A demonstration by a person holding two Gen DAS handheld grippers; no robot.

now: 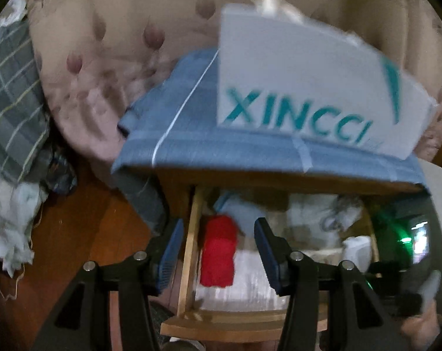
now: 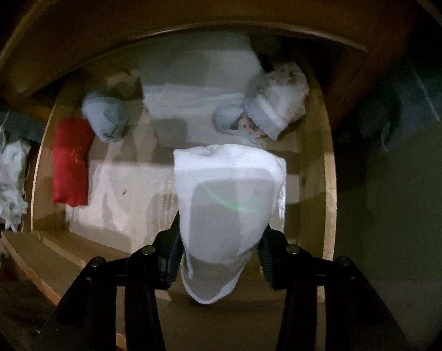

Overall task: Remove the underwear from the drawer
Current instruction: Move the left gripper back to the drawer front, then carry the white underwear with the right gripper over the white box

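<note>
— Right, what is the right gripper point(image 2: 219, 259) doing?

— Its jaws are clenched on a white folded garment point(image 2: 227, 201), low in the middle of the right wrist view. The cloth bulges up out of the pads and hangs above the open wooden drawer point(image 2: 329, 175).

— And what lies in the drawer?

— A red folded piece point(image 2: 70, 161) sits at the left side of that frame, against the drawer's left wall. Just above it is a pale grey bundle point(image 2: 106, 117). At the upper right there is a grey and white bundle point(image 2: 275, 105); it is blurred, so it may be rolled socks, I cannot tell.

— The left gripper point(image 1: 218, 251)?

— Its jaws stand apart with nothing between them, pointing down over the drawer's left wall point(image 1: 191, 248) at the bottom centre of the left wrist view. The red piece point(image 1: 219, 253) shows in the gap beyond the blue pads point(image 1: 169, 259), not touched.

— Above the drawer?

— A blue checked cloth point(image 1: 221, 146) drapes the cabinet top, and a white box with teal letters point(image 1: 308, 87) stands on it, upper right of the frame.
</note>
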